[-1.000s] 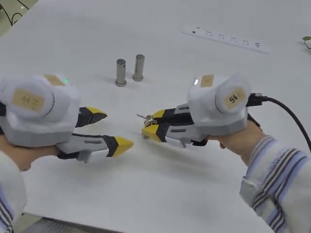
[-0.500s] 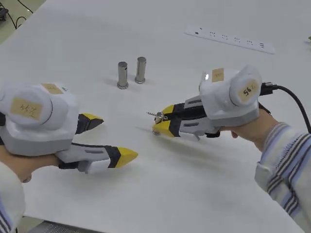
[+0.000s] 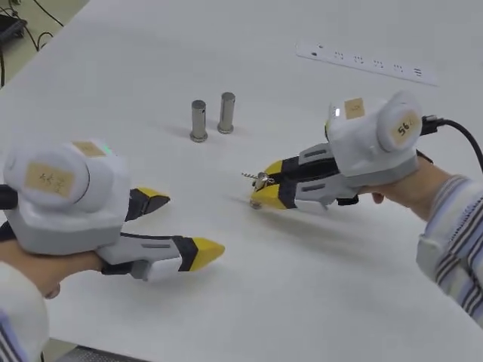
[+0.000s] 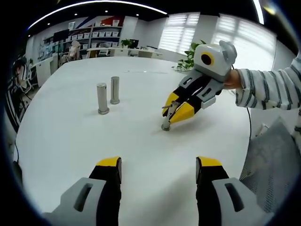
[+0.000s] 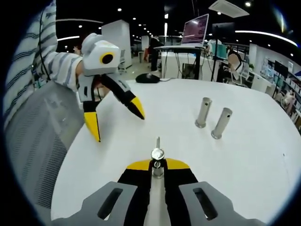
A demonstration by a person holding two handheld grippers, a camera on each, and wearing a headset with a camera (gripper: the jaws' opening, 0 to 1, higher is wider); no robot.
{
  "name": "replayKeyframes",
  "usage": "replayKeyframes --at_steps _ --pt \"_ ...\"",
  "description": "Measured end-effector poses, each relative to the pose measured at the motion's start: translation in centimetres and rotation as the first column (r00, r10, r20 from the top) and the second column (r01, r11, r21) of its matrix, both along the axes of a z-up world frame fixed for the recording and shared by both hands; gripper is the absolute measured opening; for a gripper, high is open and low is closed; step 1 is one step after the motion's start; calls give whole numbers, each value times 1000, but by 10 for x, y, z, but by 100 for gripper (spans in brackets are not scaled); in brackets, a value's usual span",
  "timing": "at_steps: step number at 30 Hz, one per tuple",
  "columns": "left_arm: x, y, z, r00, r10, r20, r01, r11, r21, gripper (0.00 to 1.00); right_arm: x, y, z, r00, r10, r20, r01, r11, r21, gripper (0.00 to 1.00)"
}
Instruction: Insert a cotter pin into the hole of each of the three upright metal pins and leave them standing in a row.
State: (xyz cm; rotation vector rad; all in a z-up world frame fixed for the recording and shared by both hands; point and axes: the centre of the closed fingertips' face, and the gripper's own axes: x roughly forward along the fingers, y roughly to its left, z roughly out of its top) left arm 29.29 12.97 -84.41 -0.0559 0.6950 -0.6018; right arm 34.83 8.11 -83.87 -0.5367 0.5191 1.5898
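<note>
Two bare metal pins (image 3: pixel 198 121) (image 3: pixel 227 112) stand upright side by side at the table's far middle, also seen in the left gripper view (image 4: pixel 102 98) (image 4: pixel 114 89) and the right gripper view (image 5: pixel 203 112) (image 5: pixel 221 123). My right gripper (image 3: pixel 266 188) (image 4: pixel 176 108) is shut on a third metal pin (image 3: pixel 256 197) (image 4: pixel 165 123), whose base is at or just above the table. A cotter pin (image 3: pixel 253 178) (image 5: pixel 158 143) sticks out of its top, pointing away from the jaws. My left gripper (image 3: pixel 181 226) (image 4: pixel 159 165) (image 5: pixel 117 123) is open and holds nothing, low over the table at the near left.
A white power strip (image 3: pixel 366 62) lies at the far right of the white table (image 3: pixel 151 68). A black cable (image 3: pixel 462 139) trails from the right gripper. The table's near edge runs close below my left gripper.
The camera has shifted. My right gripper, with the pin, has moved a little to the right, away from the left gripper. The two standing pins have not moved.
</note>
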Motion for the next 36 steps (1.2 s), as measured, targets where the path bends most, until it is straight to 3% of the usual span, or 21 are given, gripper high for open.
replayKeyframes --at_steps 7,13,18,21,23,28,30,36 --pt "1 -3 3 1000 -7 23 7 1000 4 63 -1 -1 -1 1000 5 -13 -5 1000 -2 11" --pt "-1 -4 -1 1000 2 -13 -2 1000 2 63 1 -5 -8 1000 -19 -6 18 1000 -24 17" --pt "-2 -5 -1 1000 -1 -18 1 1000 2 64 1 -7 -6 999 -30 -25 30 999 -25 19" --pt "-3 -7 -3 999 -5 -31 5 1000 -1 64 -3 -6 1 995 -51 -81 51 999 0 25" --pt "-3 -8 -4 1000 -9 -27 9 1000 1 64 -3 -5 9 995 -61 -84 64 998 29 29" --pt "-2 -8 -3 1000 -16 -26 16 1000 0 64 -3 -13 18 993 -88 -73 91 995 42 33" --pt "-2 -8 -3 999 -21 -26 21 1000 -2 64 -5 -18 21 989 -114 -93 119 991 56 37" --pt "1 -3 0 1000 -12 -20 12 1000 -7 64 -8 -37 30 978 -188 -86 194 978 74 44"
